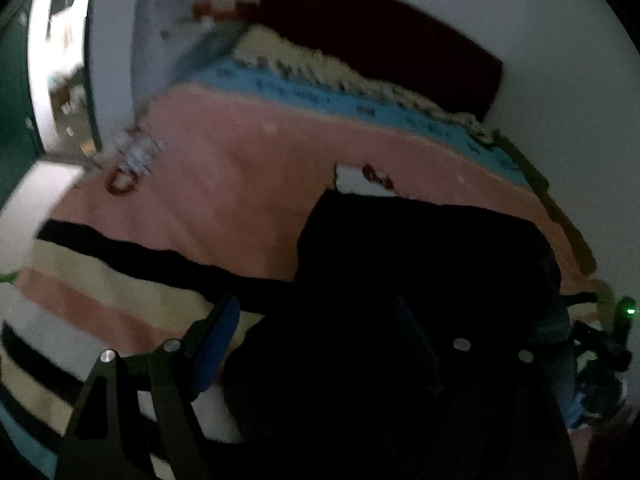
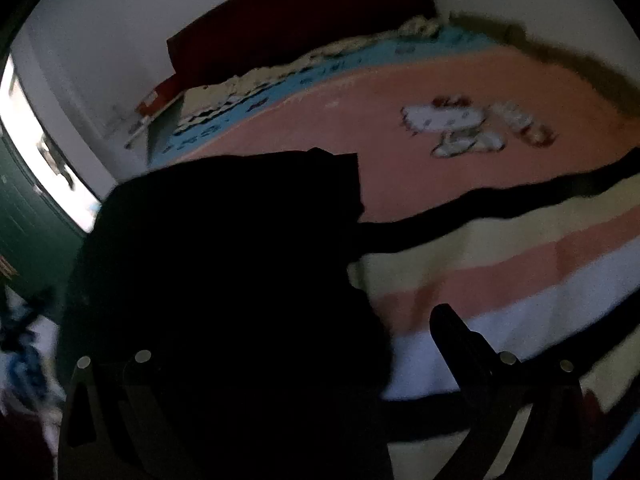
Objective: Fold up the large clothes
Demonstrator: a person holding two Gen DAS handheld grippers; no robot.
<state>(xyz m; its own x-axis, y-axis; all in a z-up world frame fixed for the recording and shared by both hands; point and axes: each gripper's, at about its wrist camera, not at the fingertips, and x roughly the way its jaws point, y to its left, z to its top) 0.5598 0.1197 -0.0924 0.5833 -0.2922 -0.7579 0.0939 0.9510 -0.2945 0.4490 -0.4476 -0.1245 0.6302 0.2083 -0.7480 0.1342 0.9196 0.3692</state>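
**Black garment on the bed, between two grippers**

On the bed (image 1: 224, 168), covered by a pink blanket with cream, black and white stripes, a large black garment (image 1: 420, 260) is lying spread out. From the left wrist view, the left gripper (image 1: 316, 336) is standing wide open: its blue-padded left finger is hanging over the striped blanket, while the right finger is showing dimly against the dark cloth. The gripper is holding nothing that I can see. The garment is filling the space ahead of it and to its right.

From the right wrist view, the garment (image 2: 224, 264) is lying ahead and to the left of the right gripper (image 2: 280, 344). Its right finger is pointing over the white stripe, but the left finger is lost against the black fabric, so I cannot tell how far this gripper is open or if it is gripping the cloth.

The garment is looking flat, very dark, with a square corner at its far edge. Only the right wrist view is showing a white cartoon cat print (image 2: 448, 124) on the blanket; only the left one is showing a small green light (image 1: 631, 311).
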